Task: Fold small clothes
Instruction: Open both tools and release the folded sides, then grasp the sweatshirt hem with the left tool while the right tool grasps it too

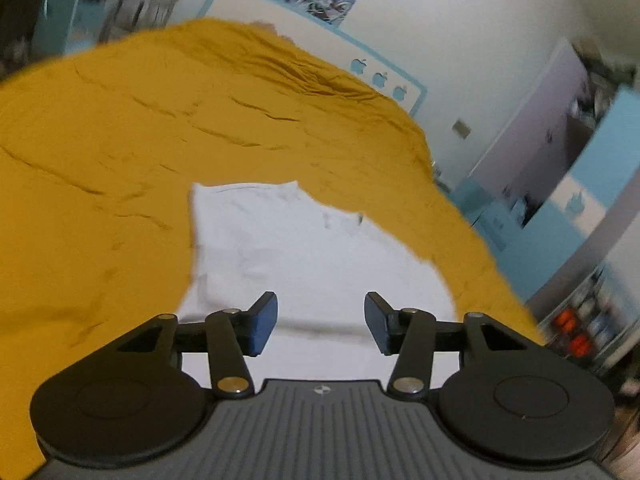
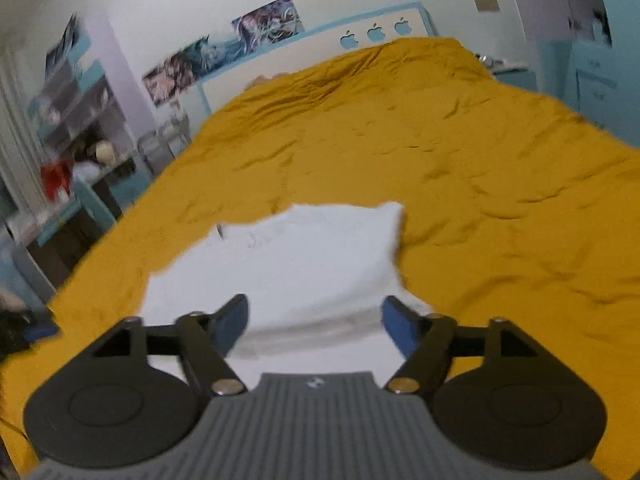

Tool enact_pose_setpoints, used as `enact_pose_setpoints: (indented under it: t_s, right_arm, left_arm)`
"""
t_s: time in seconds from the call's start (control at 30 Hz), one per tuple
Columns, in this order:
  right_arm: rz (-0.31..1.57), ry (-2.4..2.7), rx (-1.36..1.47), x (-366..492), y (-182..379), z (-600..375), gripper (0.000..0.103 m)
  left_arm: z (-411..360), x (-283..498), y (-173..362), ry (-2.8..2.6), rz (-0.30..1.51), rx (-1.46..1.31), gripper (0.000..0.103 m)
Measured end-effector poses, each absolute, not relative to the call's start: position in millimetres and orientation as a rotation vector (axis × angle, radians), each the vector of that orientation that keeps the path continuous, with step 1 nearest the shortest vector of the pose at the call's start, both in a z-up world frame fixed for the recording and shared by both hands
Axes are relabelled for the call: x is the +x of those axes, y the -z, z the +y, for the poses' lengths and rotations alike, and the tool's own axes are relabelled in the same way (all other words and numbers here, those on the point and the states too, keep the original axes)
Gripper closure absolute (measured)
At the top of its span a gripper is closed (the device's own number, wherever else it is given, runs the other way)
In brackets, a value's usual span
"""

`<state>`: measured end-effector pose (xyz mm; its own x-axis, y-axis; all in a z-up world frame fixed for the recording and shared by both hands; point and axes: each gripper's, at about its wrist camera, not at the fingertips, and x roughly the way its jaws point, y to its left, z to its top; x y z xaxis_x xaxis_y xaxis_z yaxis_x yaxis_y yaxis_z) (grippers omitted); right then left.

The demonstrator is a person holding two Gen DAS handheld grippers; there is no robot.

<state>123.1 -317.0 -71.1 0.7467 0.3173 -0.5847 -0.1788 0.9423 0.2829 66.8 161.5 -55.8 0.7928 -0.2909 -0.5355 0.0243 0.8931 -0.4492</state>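
A small white garment (image 1: 304, 256) lies flat on a mustard-yellow bedspread (image 1: 120, 140), partly folded, with a fold edge near its close end. It also shows in the right wrist view (image 2: 316, 264). My left gripper (image 1: 320, 322) is open and empty, just above the garment's near edge. My right gripper (image 2: 314, 322) is open and empty, over the same near edge from the other side. Nothing is between either pair of blue-padded fingers.
The yellow bedspread (image 2: 460, 160) covers the whole bed. A white and blue headboard (image 2: 360, 40) stands at the far end. Shelves and a desk (image 2: 76, 128) line the left side, blue cabinets (image 2: 592, 76) the right.
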Motion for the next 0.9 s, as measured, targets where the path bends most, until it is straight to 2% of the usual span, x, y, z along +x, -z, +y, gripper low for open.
enact_pose_setpoints:
  t_s: [0.3, 0.43, 0.77, 0.83, 0.9]
  right_arm:
    - [0.823, -0.208, 0.171, 14, 98, -369, 0.026]
    - [0.834, -0.21, 0.287, -10, 112, -376, 0.026]
    - [0.857, -0.226, 0.33, -5, 121, -366, 0.025]
    - [0.887, -0.228, 0.352, -1, 128, -369, 0.026]
    - [0.908, -0.206, 0.372, 4, 133, -370, 0.026]
  left_arm:
    - [189, -44, 91, 0.138, 0.774, -0.575, 0.044]
    - [204, -60, 113, 0.098, 0.828, -0.69, 0.044]
    - [207, -54, 159, 0.117, 0.877, -0.868, 0.046]
    - [206, -50, 162, 0.112, 0.882, -0.876, 0.054]
    - [204, -49, 161, 0.119, 0.885, -0.874, 0.056]
